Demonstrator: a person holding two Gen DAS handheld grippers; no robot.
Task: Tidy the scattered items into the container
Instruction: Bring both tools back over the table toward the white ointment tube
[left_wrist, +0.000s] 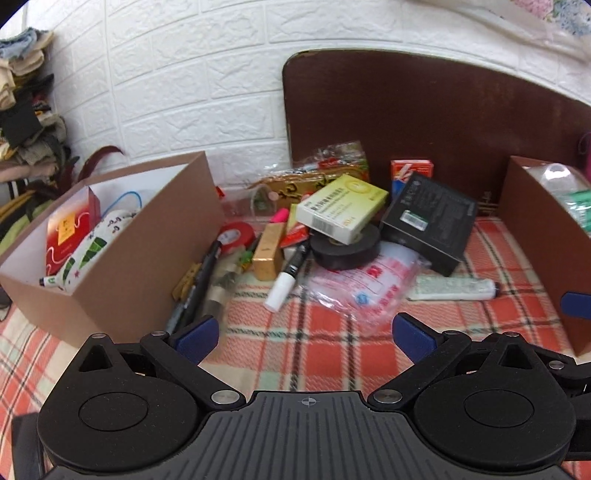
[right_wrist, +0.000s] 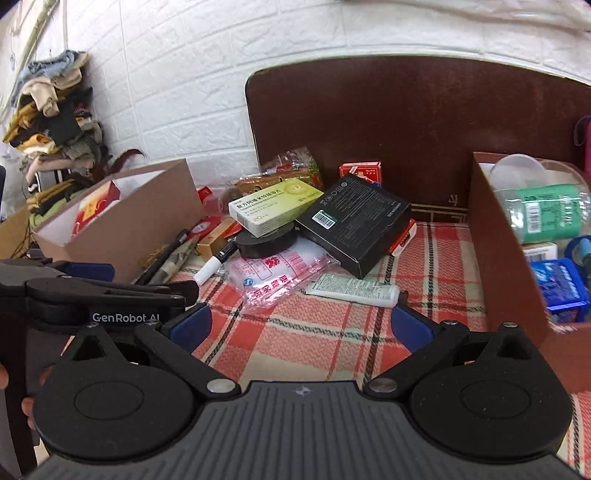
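A heap of items lies on the checked cloth between two brown boxes. On top of a black tape roll rests a yellow-green medicine box, with a black carton to its right. In front lie a clear plastic bag, a white tube and a white-capped marker. My left gripper is open and empty, short of the heap. My right gripper is open and empty too, just before the tube.
The left box holds a red packet and patterned cloth. The right box holds a green-labelled bottle, clear tubs and a blue packet. A dark headboard and white brick wall stand behind. Clothes pile at far left.
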